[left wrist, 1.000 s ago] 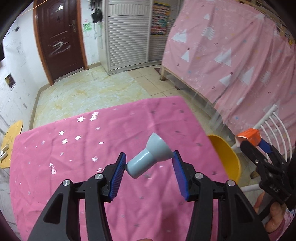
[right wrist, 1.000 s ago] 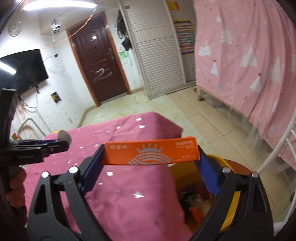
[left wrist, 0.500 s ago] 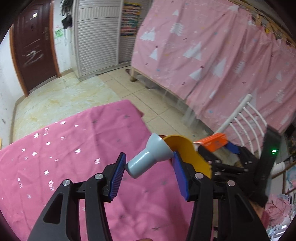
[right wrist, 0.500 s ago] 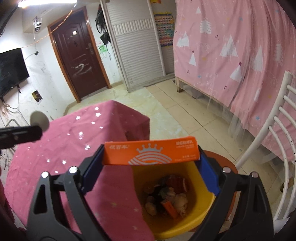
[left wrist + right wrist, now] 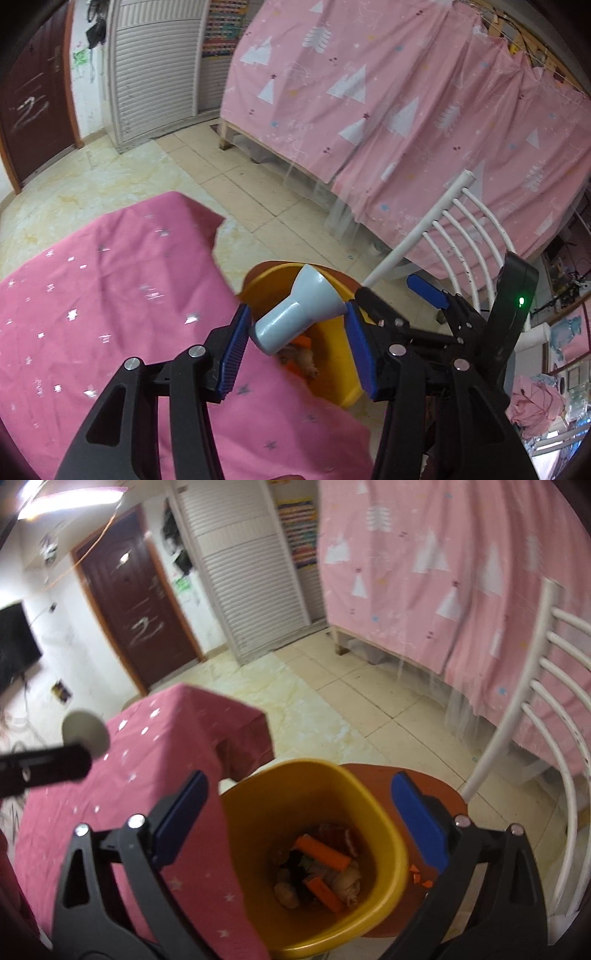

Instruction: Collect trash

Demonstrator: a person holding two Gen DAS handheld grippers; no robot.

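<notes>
Yellow plastic marks your target: the bin (image 5: 314, 853) stands on a brown chair seat (image 5: 424, 786), just off the corner of the pink-clothed table (image 5: 184, 738). The cloth's edge hangs against the bin's left side, and a white chair back (image 5: 554, 738) rises close on the right, so the free room lies straight above the bin's mouth. Beyond it the tiled floor (image 5: 332, 709) is open up to the pink curtain (image 5: 443, 572).

Your right gripper (image 5: 299, 819) tilts down over the bin; its jaws have just been opening and stand wide with nothing between them. An orange box (image 5: 322, 851) lies on the trash inside.

Your left gripper (image 5: 297, 341) angles down at the bin's near rim, pads clamped on a grey cap (image 5: 299, 314), its flared end up and to the right.
</notes>
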